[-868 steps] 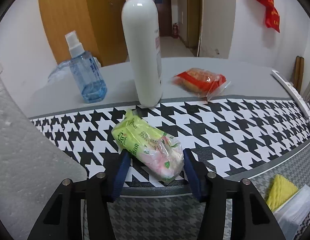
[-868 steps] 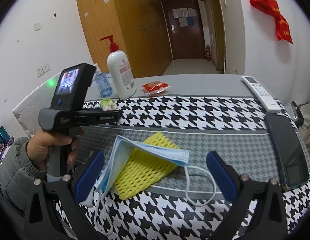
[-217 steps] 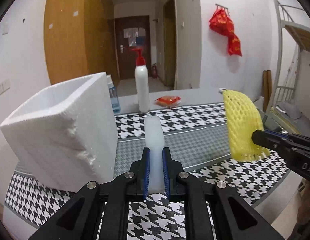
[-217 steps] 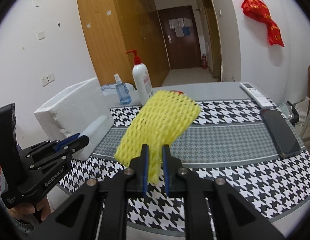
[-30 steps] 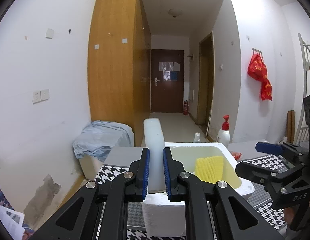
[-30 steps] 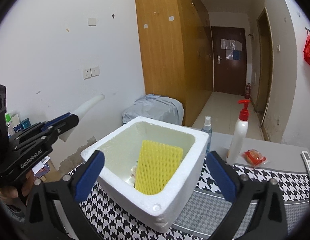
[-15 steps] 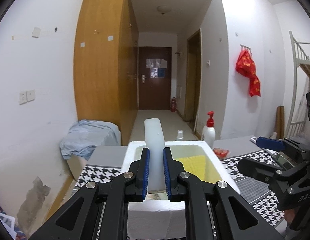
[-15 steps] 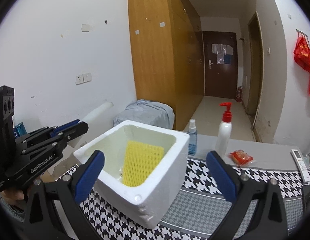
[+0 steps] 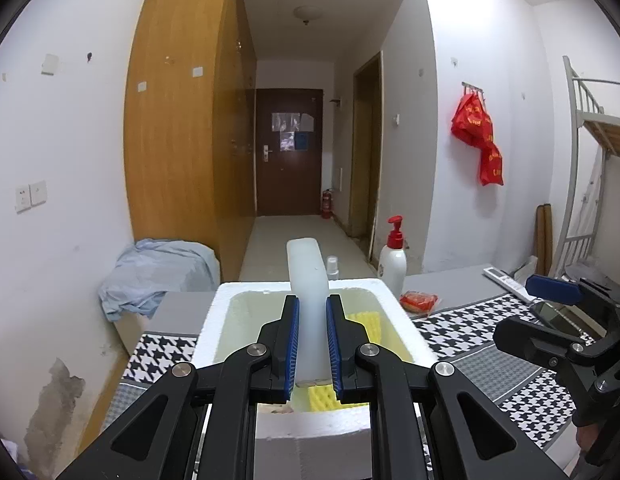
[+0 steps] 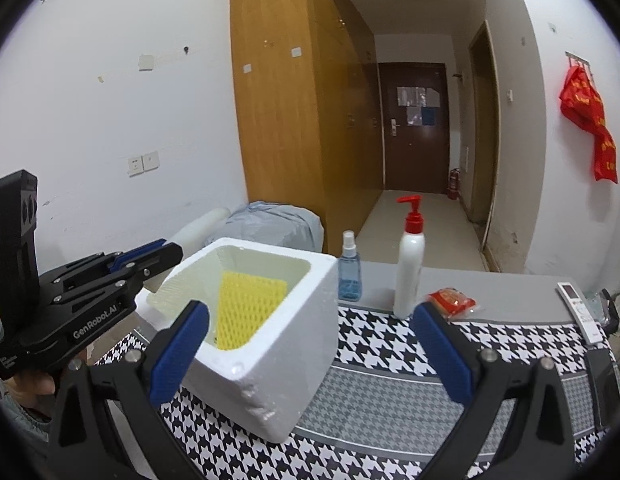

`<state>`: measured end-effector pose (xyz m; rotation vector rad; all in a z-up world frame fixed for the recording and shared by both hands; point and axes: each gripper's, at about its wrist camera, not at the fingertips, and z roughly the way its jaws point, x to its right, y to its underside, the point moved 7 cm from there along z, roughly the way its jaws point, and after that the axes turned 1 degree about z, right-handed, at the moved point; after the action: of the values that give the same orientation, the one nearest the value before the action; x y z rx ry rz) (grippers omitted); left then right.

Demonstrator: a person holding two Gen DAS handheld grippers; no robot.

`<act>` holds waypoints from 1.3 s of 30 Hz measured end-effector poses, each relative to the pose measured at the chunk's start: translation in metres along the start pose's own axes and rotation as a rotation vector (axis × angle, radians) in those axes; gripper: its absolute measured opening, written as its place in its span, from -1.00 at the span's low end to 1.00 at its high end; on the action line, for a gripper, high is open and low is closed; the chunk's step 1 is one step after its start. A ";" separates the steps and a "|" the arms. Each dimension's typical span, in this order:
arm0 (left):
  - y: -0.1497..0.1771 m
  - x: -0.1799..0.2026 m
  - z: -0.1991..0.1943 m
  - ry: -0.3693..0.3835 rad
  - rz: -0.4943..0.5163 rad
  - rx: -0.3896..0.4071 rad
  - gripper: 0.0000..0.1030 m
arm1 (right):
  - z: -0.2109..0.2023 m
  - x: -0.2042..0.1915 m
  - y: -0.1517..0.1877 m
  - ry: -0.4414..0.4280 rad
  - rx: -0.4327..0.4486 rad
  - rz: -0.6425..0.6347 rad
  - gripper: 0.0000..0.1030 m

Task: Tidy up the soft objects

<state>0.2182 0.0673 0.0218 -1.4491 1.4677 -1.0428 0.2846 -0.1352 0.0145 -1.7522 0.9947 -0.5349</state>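
My left gripper (image 9: pixel 312 304) is shut on a pale white foam piece (image 9: pixel 305 264) that sticks out forward over the near rim of a white foam box (image 9: pixel 213 320). A yellow foam net (image 9: pixel 364 322) leans inside the box. In the right wrist view the left gripper (image 10: pixel 165 254) holds the white foam piece (image 10: pixel 197 226) at the left rim of the box (image 10: pixel 293 320), with the yellow net (image 10: pixel 245 308) inside. My right gripper (image 10: pixel 309 312) is open and empty, on the near side of the box. The right gripper (image 9: pixel 538 312) also shows at the right of the left wrist view.
Behind the box stand a blue spray bottle (image 10: pixel 349 276) and a white pump bottle (image 10: pixel 408 268). A red snack packet (image 10: pixel 452 298), a remote (image 10: pixel 582 304) and a dark phone (image 10: pixel 602 376) lie to the right on the houndstooth table cover (image 10: pixel 390 344). A blue-grey cloth heap (image 10: pixel 269 224) lies beyond the table.
The left gripper has carried the white foam piece closer, so the box now lies right under its fingers. The right gripper, still open, has drawn away to the right of the box.
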 end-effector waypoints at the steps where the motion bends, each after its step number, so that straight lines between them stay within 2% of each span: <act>1: 0.000 0.001 0.001 0.002 -0.001 -0.002 -0.71 | -0.001 0.002 0.001 0.007 0.001 0.003 0.99; 8: 0.003 0.007 0.018 0.017 0.000 -0.046 -0.71 | -0.011 0.012 0.006 0.039 0.004 0.022 0.99; 17: 0.002 0.015 0.028 0.017 -0.011 -0.062 -0.71 | -0.015 0.030 0.011 0.080 -0.010 0.040 0.99; 20: 0.002 0.014 0.033 0.005 -0.023 -0.071 -0.60 | -0.015 0.032 0.012 0.073 -0.012 0.042 0.99; 22: 0.002 0.012 0.034 -0.007 -0.025 -0.070 -0.48 | -0.015 0.031 0.013 0.074 -0.013 0.040 0.99; 23: 0.001 0.012 0.035 -0.013 -0.026 -0.070 -0.28 | -0.015 0.032 0.013 0.074 -0.014 0.038 0.99; 24: 0.001 0.011 0.034 -0.019 -0.026 -0.068 0.08 | -0.015 0.032 0.013 0.074 -0.014 0.038 0.99; 25: 0.001 0.010 0.033 -0.022 -0.033 -0.058 0.27 | -0.016 0.032 0.014 0.072 -0.014 0.039 0.99; 26: 0.000 0.010 0.031 -0.025 -0.039 -0.047 0.58 | -0.016 0.032 0.014 0.069 -0.015 0.039 0.99; 27: -0.002 0.010 0.027 -0.035 -0.042 -0.029 0.75 | -0.015 0.032 0.014 0.069 -0.015 0.037 0.99; 29: -0.004 0.010 0.022 -0.063 -0.037 0.001 0.96 | -0.017 0.033 0.014 0.070 -0.013 0.035 0.99; 39: -0.003 0.021 0.003 -0.075 -0.010 0.015 0.98 | -0.031 0.035 0.014 0.059 0.009 0.037 0.99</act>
<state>0.2220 0.0466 0.0240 -1.4705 1.3982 -0.9924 0.2764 -0.1832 0.0102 -1.7146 1.0623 -0.5690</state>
